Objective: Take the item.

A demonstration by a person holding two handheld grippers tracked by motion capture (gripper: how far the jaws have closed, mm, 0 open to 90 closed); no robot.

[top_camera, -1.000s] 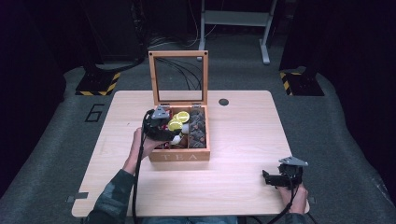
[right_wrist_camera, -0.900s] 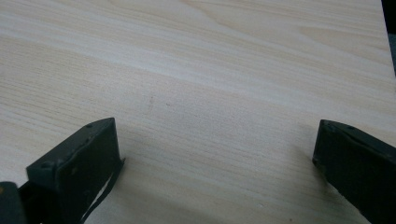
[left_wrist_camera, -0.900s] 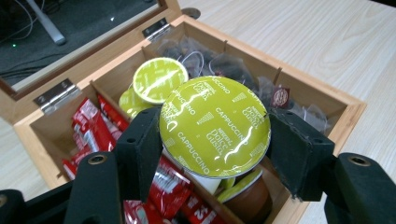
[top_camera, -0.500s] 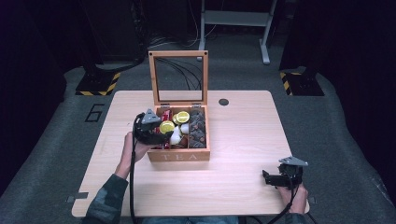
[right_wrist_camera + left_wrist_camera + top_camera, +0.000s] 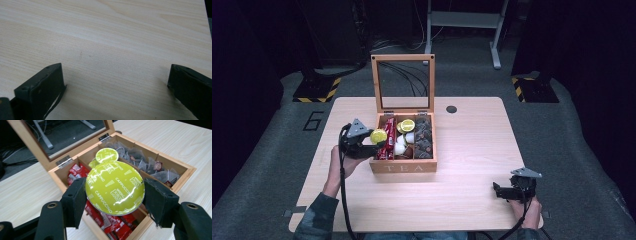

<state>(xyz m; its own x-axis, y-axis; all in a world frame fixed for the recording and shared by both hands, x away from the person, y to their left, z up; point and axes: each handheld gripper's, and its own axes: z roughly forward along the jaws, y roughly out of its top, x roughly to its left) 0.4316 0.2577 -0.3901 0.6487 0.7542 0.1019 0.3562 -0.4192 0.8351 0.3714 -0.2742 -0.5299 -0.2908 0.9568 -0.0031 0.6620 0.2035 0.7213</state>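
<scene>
Here the left gripper [image 5: 115,192] has its jaws closed on a green coffee capsule [image 5: 114,187], held above the left edge of the wooden tea box [image 5: 403,167], at about nine o'clock from the box's middle. The right gripper [image 5: 115,82] rests wide open, holding nothing, over the table [image 5: 472,150] at about five o'clock.

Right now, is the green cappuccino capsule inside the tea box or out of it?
Out. The left gripper holds the cappuccino capsule by its rim above the tea box, over its left edge in the high view.
</scene>
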